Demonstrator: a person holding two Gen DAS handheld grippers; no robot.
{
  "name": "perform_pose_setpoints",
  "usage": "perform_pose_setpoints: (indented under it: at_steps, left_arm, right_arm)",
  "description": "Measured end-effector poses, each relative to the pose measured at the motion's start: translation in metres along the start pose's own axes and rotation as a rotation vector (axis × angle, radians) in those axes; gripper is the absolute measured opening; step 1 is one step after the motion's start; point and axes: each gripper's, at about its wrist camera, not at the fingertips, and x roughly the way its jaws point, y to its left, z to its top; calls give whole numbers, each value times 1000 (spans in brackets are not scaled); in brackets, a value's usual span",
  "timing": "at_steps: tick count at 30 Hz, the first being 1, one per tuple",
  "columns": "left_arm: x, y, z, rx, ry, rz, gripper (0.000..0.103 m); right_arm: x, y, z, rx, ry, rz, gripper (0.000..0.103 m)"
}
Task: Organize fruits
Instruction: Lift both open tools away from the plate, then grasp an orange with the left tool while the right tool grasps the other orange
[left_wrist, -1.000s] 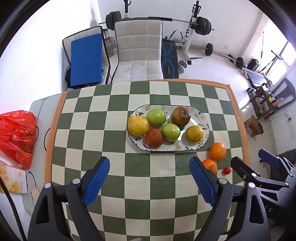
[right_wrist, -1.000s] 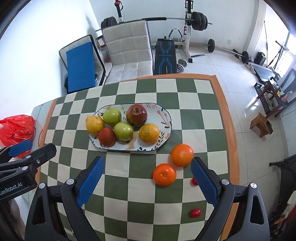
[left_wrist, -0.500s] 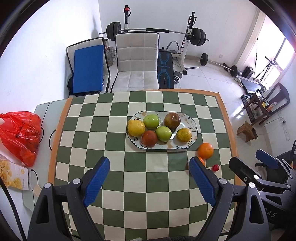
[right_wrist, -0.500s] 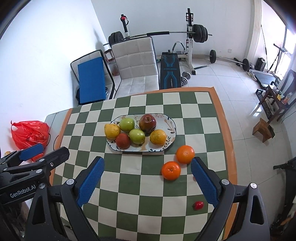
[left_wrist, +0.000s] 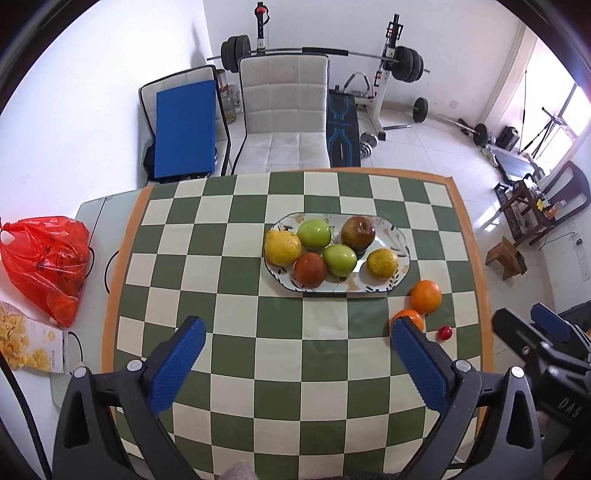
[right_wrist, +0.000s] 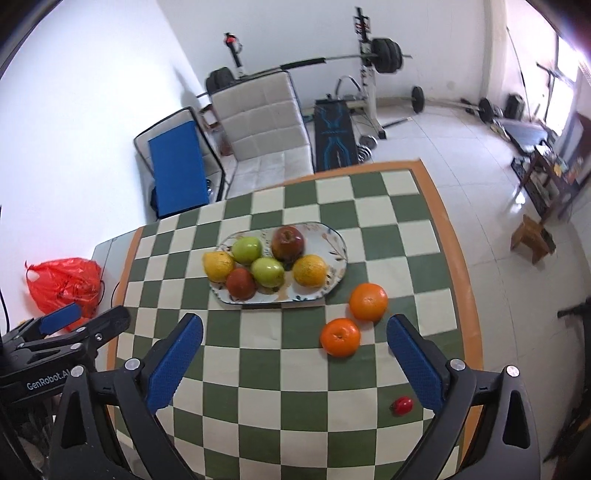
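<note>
Six fruits (left_wrist: 313, 233) fill the oval plate (left_wrist: 400, 236).

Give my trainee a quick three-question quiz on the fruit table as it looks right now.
1. True or false: both oranges lie on the plate.
2. How many green apples are on the plate?
3. Which fruit sits nearest the right gripper? A) lemon B) near orange C) dark red apple

Key:
1. False. The near orange and far orange rest on the tablecloth, beside the plate.
2. Two: one at the back, one in the middle.
3. B. The lemon and dark red apple lie farther off, on the plate. Both the right and left gripper are open and empty.
</note>
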Motion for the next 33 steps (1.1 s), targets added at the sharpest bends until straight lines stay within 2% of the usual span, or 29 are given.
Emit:
perform_pose_setpoints:
  at_steps: [4,10,12,14,15,19,24,26,27,28,30,33]
  left_arm:
    - [35,-22,4,35,49,31,103]
    - [114,-78,8,121,198,24,103]
    - [138,-97,6,154,249,12,103]
    - [162,-116,3,193,307,3,103]
    - [170,-124,1,210,327,0,103]
    - [205,-157,-8,276,402,-53,103]
    - [237,-190,-22,337,476,-112,103]
    - [248,-200,-29,370,492,-122,98]
    - [252,-204,-33,385,496,-120,83]
    - [256,-206,-37,399,502,-109,60]
    - [255,-202,-40,387,495,-118,61]
    - [246,-177,-43,335,487,-125,61]
  right_arm:
    - [38,-62,-5,136,76,-28,102]
    - [125,-150,-37,327,252,-42,101]
    - [158,-167,-48,366,301,-41,96]
    - [184,-180,-56,400,331,-36,86]
    - [193,-185,-58,414,343,-43,85]
    - [201,-203,-59,471,330,-28,85]
    - [194,-222,-55,484,312,-60,85]
    - [191,-230,-53,490,310,-75,85]
    - [190,-231,-51,492,309,-76,85]
    - [188,-233,-48,494,308,-77,85]
    - [185,-233,-42,491,305,-70,85]
    - [184,-223,-29,465,302,-36,85]
